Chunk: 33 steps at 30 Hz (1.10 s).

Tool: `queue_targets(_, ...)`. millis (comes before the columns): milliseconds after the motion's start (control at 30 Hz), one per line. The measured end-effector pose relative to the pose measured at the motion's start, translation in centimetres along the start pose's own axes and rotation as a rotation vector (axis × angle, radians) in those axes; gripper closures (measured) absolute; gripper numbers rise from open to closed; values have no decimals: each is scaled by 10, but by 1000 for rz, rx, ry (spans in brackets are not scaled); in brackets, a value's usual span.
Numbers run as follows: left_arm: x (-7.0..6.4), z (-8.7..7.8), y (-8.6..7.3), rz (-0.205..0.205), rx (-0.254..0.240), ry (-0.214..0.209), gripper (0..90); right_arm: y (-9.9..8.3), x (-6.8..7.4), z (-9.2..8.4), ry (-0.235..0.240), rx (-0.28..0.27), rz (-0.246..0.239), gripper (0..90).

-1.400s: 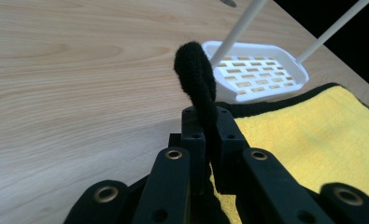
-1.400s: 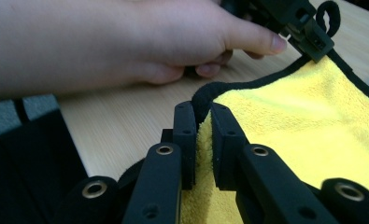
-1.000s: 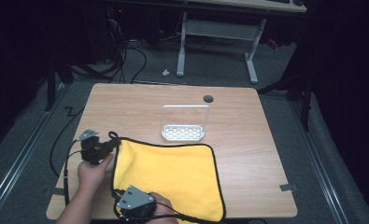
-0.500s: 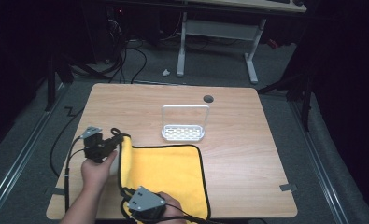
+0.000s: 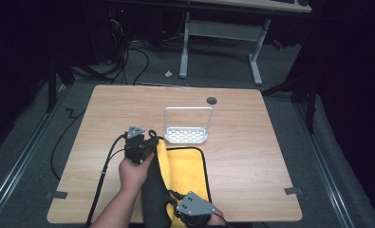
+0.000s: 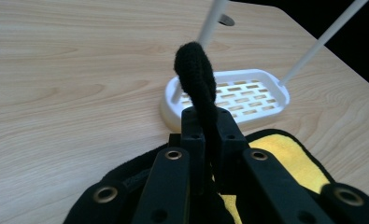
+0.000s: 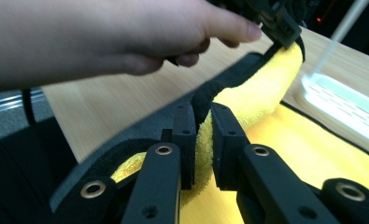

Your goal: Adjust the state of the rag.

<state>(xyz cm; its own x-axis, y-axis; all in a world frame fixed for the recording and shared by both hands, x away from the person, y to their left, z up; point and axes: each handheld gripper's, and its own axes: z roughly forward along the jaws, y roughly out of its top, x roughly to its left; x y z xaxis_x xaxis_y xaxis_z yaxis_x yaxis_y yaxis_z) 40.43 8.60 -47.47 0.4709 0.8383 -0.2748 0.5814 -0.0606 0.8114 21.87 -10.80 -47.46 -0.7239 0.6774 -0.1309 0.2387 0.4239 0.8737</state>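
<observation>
While our left hand-held gripper [image 5: 149, 142] pinches the black hem of the yellow cloth [image 5: 187, 171] at its far corner, jaws clamped tight on the fabric, our right hand-held gripper [image 7: 203, 135] grips the near edge of the same cloth, its pads pressed on the yellow pile. Between the two, the lifted edge is folded over toward the right, black underside up, and the rest lies flat on the bench [image 5: 251, 142]. Just beyond the cloth stands a white perforated rack [image 5: 186, 135].

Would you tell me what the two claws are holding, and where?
Both grip the yellow cloth by its black-trimmed left edge: left claw at the far corner, right claw nearer.
</observation>
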Motion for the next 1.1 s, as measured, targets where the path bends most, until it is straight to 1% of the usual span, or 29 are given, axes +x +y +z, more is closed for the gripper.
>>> queue_targets(67,-8,3,1,20,2,-9,848,-5,-4,-5,-9,4,6,821)
queue_targets(100,-12,6,1,24,5,-16,848,-9,-6,-9,-15,7,8,821)
queue_targets(233,-27,18,1,42,27,-36,845,-21,-11,-17,-32,41,10,817)
queue_targets(300,-33,26,0,54,46,-37,844,-28,-14,-19,-39,62,16,815)
queue_targets(367,-39,38,-3,55,77,-35,842,-35,-17,-20,-46,84,24,811)
queue_targets(433,-43,46,-5,59,96,-32,841,-41,-19,-21,-53,109,21,809)
queue_targets(500,-47,52,-7,56,114,-30,840,-48,-23,-22,-42,128,39,805)
queue_targets(533,-49,55,-8,48,120,-29,839,-50,-23,-22,-44,135,39,805)
queue_targets(600,-51,57,-9,42,124,-38,836,-54,-24,-23,-46,150,45,802)
queue_targets(633,-52,57,-8,39,121,-38,836,-55,-25,-23,-50,151,46,802)
queue_targets(667,-53,57,-7,36,113,-38,836,-55,-25,-24,-45,153,51,802)
queue_targets(767,-55,54,-4,38,104,-46,836,-53,-26,-29,-50,135,53,802)
queue_targets(800,-56,53,-3,46,99,-48,836,-52,-26,-31,-53,127,54,802)
queue_targets(867,-58,53,-1,50,99,-58,836,-52,-26,-34,-56,120,57,802)
queue_targets(1000,-62,54,1,48,91,-77,835,-54,-29,-37,-66,132,73,797)
queue_targets(1033,-63,56,1,47,95,-86,833,-55,-30,-39,-72,131,81,796)
queue_targets(1100,-65,60,0,48,106,-99,820,-58,-32,-42,-79,147,89,789)
